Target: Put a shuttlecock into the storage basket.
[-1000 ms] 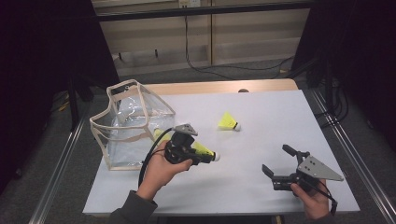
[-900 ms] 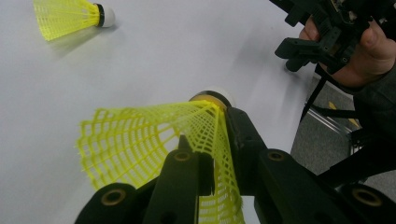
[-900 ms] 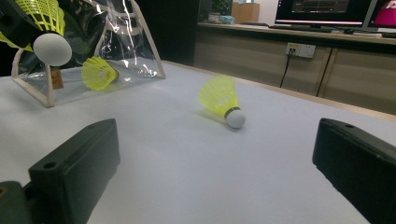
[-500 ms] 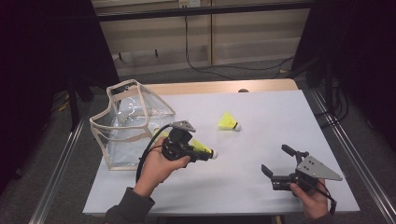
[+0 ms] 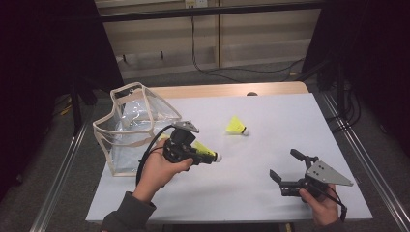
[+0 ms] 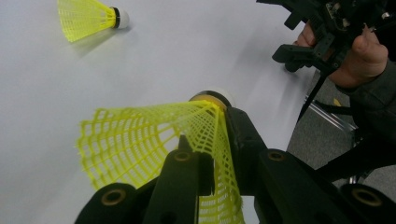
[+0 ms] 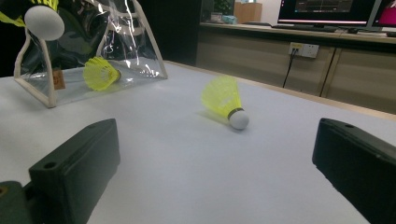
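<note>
A yellow shuttlecock (image 6: 154, 144) is pinched by its mesh skirt between the two black jaws of the left gripper (image 5: 205, 155), its white cork tip (image 5: 218, 157) poking out past the jaw ends toward the middle of the table. In the left gripper view the jaws press flat on the netting, one on each side, and the skirt fans out to the left of them. In the high view the person's left hand (image 5: 159, 169) holds this gripper just beside the lower right corner of a clear plastic bag (image 5: 133, 128) with cream trim, which stands on the left part of the white table (image 5: 270, 130). The bag's open top faces up and its nearer side slopes toward the hand. A third shuttlecock (image 7: 100, 73) shows in the right gripper view low at the bag's front; whether it lies inside or against the clear wall I cannot tell. A second yellow shuttlecock (image 5: 237, 127) lies on its side in the middle of the table, well apart from both grippers, its white cork pointing to the right in the high view. The right gripper (image 5: 285, 169) rests low near the front right of the table in the person's right hand (image 5: 321, 205), its jaws spread wide with nothing between them, aimed across the table toward the lying shuttlecock. A grey three-cornered plate (image 5: 329, 174) sits on top of it.
</note>
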### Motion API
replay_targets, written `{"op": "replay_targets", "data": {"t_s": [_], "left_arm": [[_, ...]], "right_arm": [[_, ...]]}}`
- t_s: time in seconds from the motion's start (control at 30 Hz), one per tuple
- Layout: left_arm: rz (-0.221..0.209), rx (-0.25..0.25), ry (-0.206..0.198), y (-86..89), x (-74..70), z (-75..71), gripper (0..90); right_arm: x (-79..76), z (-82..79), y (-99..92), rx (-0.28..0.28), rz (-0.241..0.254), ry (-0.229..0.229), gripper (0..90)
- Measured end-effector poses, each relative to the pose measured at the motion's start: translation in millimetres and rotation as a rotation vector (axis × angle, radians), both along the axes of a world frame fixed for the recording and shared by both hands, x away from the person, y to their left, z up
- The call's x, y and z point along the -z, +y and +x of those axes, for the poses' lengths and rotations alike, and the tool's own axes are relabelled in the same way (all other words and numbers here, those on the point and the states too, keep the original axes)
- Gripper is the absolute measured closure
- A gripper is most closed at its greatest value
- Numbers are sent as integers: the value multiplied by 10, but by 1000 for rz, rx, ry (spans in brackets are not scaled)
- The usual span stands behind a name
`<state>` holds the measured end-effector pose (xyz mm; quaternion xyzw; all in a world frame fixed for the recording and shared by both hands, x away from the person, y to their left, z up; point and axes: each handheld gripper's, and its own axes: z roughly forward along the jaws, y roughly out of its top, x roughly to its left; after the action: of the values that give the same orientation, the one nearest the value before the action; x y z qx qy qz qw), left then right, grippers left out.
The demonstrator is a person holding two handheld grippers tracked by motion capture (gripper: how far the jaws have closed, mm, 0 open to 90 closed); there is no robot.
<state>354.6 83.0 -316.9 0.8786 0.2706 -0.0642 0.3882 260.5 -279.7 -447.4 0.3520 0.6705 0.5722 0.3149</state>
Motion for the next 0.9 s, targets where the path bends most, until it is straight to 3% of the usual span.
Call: {"op": "replay_targets", "data": {"t_s": [0.03,0.2,0.4,0.9], "left_arm": [[14,-5,-6,5,-17,-1,826],[-7,-9,3,43,-53,6,826],[19,-14,-10,48,-114,8,826],[16,-7,14,74,-239,99,826]], "right_arm": [[-2,2,5,-2,-3,2,8],[-2,7,13,-4,-5,0,7],[-5,-9,-21,7,3,0,8],[3,-31,-41,10,1,2,8]]}}
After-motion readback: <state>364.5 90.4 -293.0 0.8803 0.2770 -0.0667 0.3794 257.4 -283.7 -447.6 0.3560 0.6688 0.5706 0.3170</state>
